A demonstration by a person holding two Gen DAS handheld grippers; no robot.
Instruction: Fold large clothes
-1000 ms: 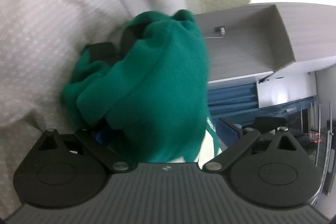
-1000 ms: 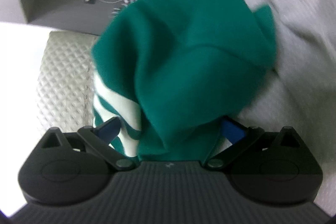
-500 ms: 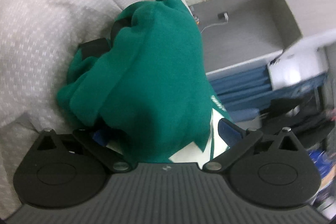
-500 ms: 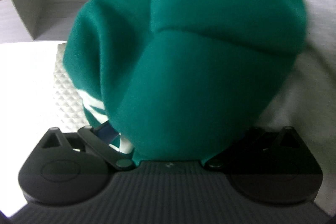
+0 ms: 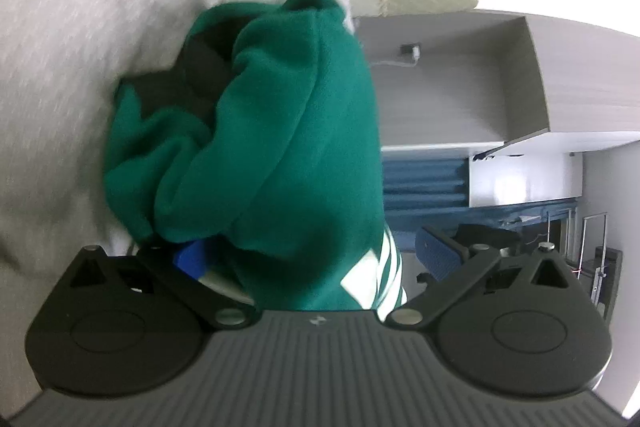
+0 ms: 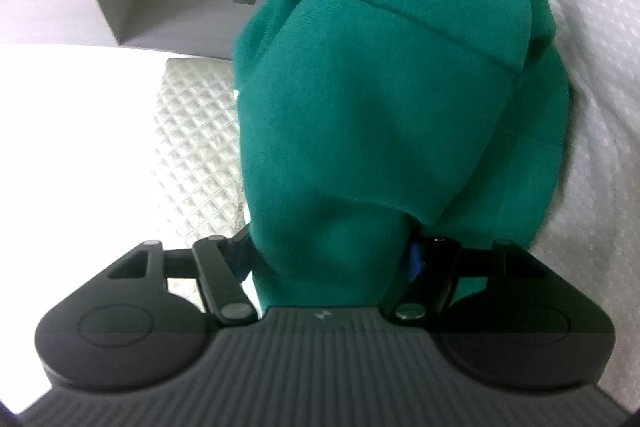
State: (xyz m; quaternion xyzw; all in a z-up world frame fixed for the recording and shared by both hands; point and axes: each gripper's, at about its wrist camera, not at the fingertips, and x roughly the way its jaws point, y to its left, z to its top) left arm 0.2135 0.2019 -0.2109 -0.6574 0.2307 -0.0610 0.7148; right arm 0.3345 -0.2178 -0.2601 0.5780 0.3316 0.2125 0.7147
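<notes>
**Green sweatshirt bunched straight ahead of both jaws, one side pinched and one side loose**

The green sweatshirt point(image 5: 280, 147) sits as a rumpled bundle directly in front of each hand-held gripper. Its bulk runs forward along the fingers, and its far side rests against the white bed cover point(image 5: 80, 27). Neither hand has to reach, since cloth fills the gap of both.

The right hand-held gripper point(image 6: 328, 259) has just been closing. The fabric is packed between its fingers from side to side, so it reads as clamped on the sweatshirt.

The left hand-held gripper point(image 5: 312, 253) stands with its jaws apart. The white-striped part point(image 5: 384, 267) of the garment lies between them, but the blue pad point(image 5: 430, 251) on the side away from the bed cover stands clear of the cloth, so nothing is pinched there.

The coming move probably turns on that gap. The left jaws need to come together on the striped edge, which lies nearer their bed-side finger. Only then can the two hands draw the bundle out lengthways over the bed. The sweatshirt is far from flat, so the folding proper looks not yet begun.
</notes>
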